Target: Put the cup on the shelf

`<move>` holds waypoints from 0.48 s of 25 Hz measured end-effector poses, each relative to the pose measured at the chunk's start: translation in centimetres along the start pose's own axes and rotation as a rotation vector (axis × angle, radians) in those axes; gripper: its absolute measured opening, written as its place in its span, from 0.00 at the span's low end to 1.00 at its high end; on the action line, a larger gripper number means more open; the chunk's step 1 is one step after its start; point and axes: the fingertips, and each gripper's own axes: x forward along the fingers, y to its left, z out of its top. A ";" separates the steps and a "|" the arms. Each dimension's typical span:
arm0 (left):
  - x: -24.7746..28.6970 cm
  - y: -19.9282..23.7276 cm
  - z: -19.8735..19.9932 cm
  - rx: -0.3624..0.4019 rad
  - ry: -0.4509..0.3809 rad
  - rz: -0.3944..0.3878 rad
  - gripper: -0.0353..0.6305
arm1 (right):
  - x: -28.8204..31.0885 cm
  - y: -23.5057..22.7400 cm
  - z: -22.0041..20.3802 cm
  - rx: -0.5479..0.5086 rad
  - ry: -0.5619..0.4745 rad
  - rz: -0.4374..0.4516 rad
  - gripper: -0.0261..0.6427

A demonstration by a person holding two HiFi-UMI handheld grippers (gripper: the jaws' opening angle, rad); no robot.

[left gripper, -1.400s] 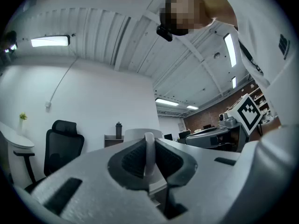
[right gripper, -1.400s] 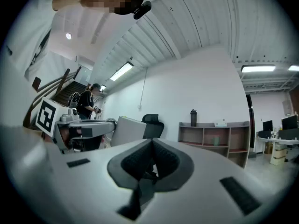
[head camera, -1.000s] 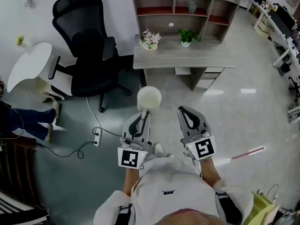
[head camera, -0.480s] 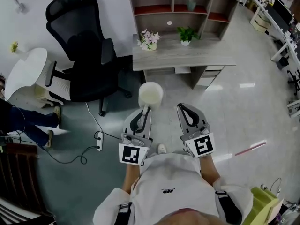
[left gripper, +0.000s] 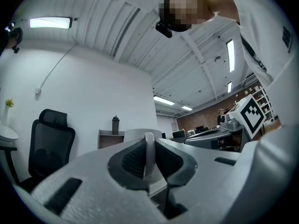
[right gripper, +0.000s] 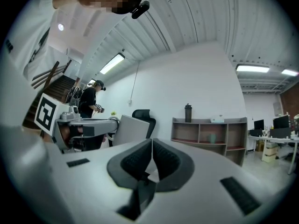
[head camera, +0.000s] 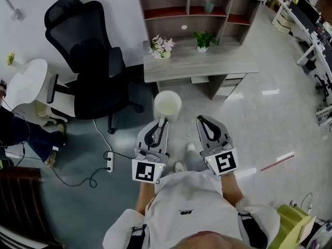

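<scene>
Fingers (head camera: 166, 134) of the left gripper (head camera: 161, 124) pinch the white cup (head camera: 167, 105) near the desk (head camera: 207, 66), well apart from the shelf (head camera: 197, 19) (head view). Left gripper view: pads are tight on its edge. Right gripper view: the right gripper (right gripper: 150, 158) is closed, holding nothing.

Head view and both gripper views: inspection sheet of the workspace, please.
Surface: grey desk, with a wooden shelf unit at its back.
Job's things: white cup, held above the floor, short of the desk.
Clutter: pink-flowered plant and green plant on the desk; teal cup in the shelf unit.
Grippers: left gripper shut on the white cup's rim; right gripper shut, empty.
Cables: power strip and cord on the floor.
Surroundings: office chair, round table, person's legs at left.
</scene>
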 end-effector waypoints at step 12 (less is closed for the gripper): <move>3.1 1.8 -0.8 0.013 -0.010 0.023 0.13 | 3.4 -2.3 -0.5 -0.006 -0.018 0.031 0.08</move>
